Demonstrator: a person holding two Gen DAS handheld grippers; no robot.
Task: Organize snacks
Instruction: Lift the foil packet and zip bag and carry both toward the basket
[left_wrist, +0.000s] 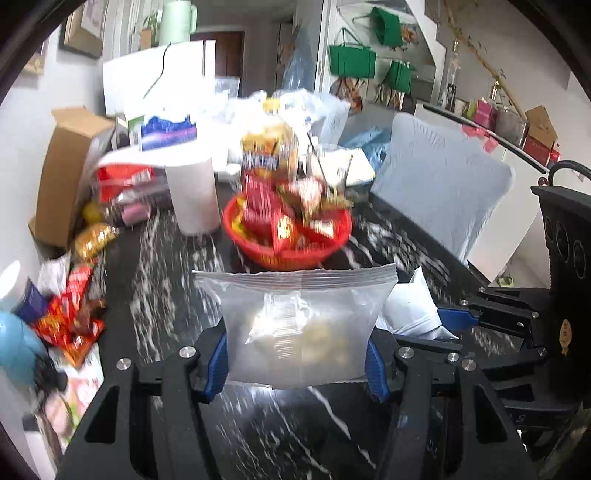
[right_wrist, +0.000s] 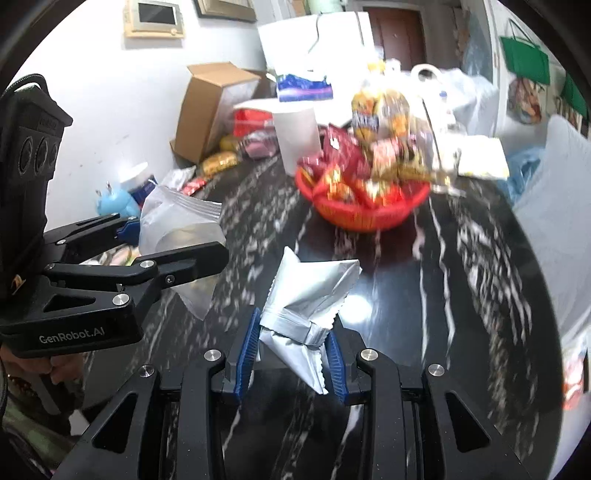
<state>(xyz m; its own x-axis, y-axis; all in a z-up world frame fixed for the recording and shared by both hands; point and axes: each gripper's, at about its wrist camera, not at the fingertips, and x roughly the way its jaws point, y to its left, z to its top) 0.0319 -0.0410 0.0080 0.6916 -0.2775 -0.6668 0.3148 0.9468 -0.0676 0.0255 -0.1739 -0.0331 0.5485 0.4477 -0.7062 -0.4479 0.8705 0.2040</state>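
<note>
My left gripper (left_wrist: 297, 356) is shut on a clear zip bag (left_wrist: 299, 325) with a small snack packet inside, held above the dark marble table (left_wrist: 166, 277). In the right wrist view that bag (right_wrist: 177, 225) shows at the left, between the left gripper's fingers. My right gripper (right_wrist: 291, 350) is shut on a silver foil snack packet (right_wrist: 306, 295), also off the table. The same packet (left_wrist: 410, 306) appears at the right of the left wrist view. Behind both stands a red basket (left_wrist: 288, 254) heaped with red and yellow snack packs (right_wrist: 354, 173).
A white paper roll (left_wrist: 192, 195) stands left of the basket. Loose snack packs (left_wrist: 74, 317), a blue toy (right_wrist: 114, 203) and an open cardboard box (left_wrist: 70, 173) line the wall side. A pale padded chair back (left_wrist: 439, 184) stands at the right. Bags and boxes crowd the far end.
</note>
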